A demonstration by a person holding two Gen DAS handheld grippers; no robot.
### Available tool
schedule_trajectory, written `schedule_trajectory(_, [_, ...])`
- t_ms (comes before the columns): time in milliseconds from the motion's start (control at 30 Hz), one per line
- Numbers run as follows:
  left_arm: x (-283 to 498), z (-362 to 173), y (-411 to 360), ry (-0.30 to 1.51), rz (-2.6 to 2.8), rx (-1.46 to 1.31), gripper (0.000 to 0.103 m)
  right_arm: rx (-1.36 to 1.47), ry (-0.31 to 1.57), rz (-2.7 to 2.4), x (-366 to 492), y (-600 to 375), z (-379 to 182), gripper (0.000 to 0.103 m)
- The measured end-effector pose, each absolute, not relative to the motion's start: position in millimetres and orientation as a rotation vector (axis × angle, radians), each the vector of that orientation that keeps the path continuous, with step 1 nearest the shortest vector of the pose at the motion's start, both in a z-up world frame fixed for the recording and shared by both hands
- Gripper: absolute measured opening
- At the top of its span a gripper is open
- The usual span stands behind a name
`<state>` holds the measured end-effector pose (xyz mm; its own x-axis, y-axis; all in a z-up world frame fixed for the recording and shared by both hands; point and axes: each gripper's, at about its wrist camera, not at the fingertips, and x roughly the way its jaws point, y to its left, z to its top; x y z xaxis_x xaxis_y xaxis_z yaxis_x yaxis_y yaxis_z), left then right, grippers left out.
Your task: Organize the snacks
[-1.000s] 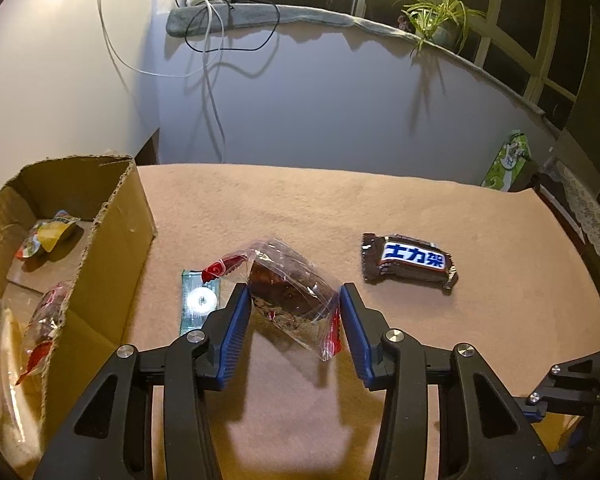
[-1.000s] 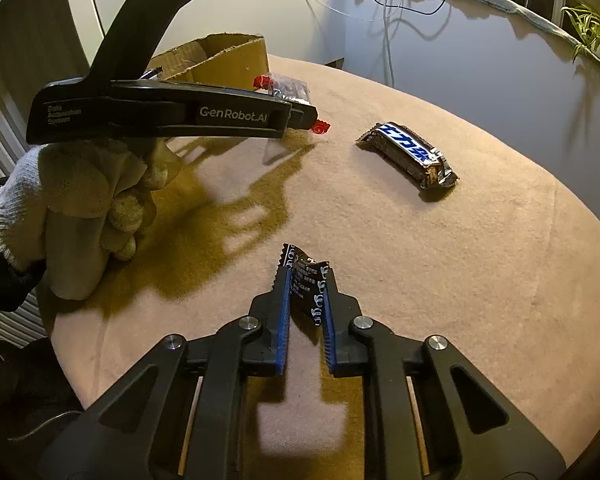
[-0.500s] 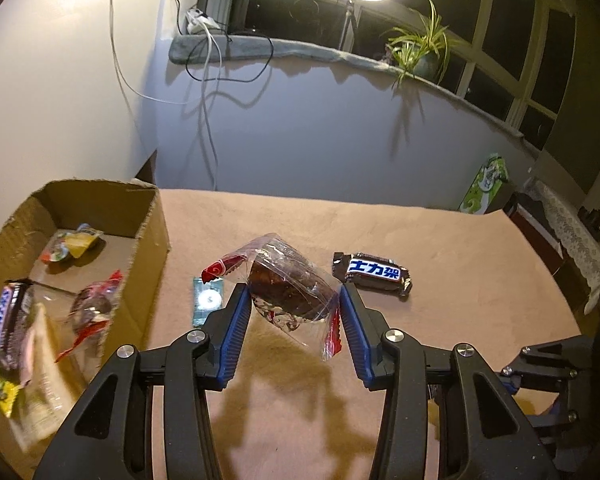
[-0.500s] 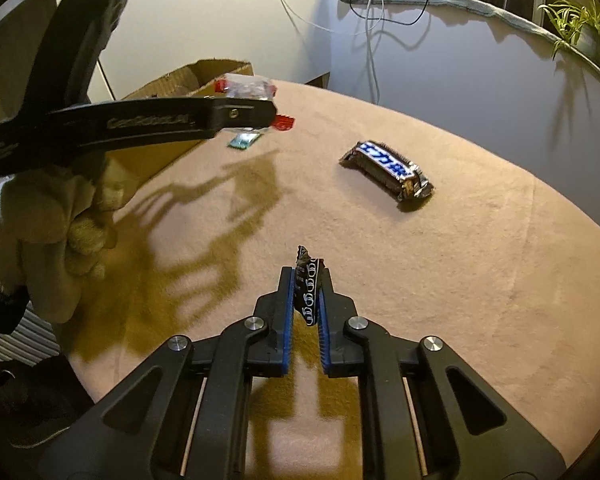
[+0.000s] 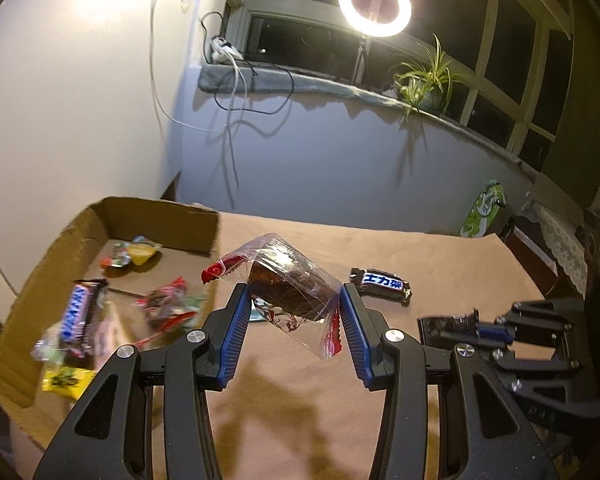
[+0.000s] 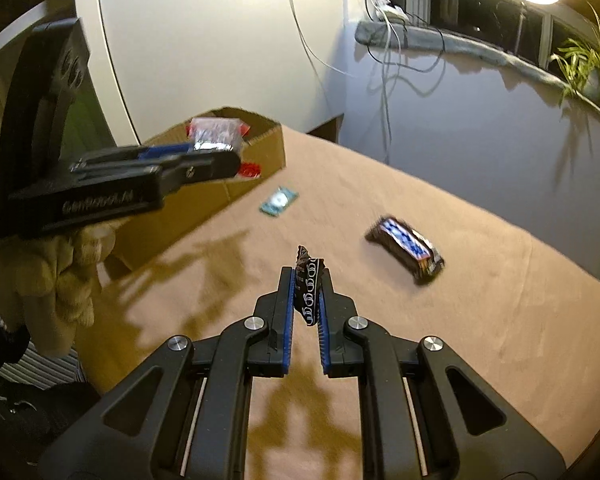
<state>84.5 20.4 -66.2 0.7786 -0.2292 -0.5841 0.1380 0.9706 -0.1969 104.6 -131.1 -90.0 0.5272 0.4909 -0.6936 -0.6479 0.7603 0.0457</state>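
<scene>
My left gripper (image 5: pixel 294 304) is shut on a clear-wrapped brown cake (image 5: pixel 288 286) with red ends, held in the air beside the cardboard box (image 5: pixel 156 216). In the right wrist view that same gripper (image 6: pixel 220 156) hangs at the box's (image 6: pixel 204 204) near corner. My right gripper (image 6: pixel 306 284) is shut on a small black sachet (image 6: pixel 308 280), lifted off the table; it also shows in the left wrist view (image 5: pixel 472 326). A dark Snickers bar (image 5: pixel 382 284) (image 6: pixel 408 250) lies on the tan tablecloth. A small teal packet (image 6: pixel 279 201) lies near the box.
The box holds several snacks, among them a Snickers bar (image 5: pixel 78 312) and a yellow packet (image 5: pixel 140 252). A gloved hand (image 6: pixel 56 280) holds the left gripper. A green packet (image 5: pixel 484 208) stands at the table's far edge. Wall and windowsill lie behind.
Both grippers have risen off the table with their loads. The left one with the cake has moved toward the box, whose inside now shows more fully.
</scene>
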Motion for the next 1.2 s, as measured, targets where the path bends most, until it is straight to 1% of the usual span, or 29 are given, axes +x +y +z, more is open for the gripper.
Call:
schedule_trajectory(500, [63.8,-59.2,82.3,0.614,-0.106,-0.186,0.044,-0.239,0.723,0.772,126.9,-61.0,-67.2,0.010])
schedule_trajectory(867, [60.8,-64.2,119.5,0.615,-0.054,-0.216,0.044,-0.265,0.720,0.833,150.0,-2.5,-63.9,0.010])
schedule_trajectory(1200, [58.4,-70.6,136.0,0.623,-0.031,-0.227,0.044,-0.272,0.742,0.874,169.9,39.6,-68.8,0.010])
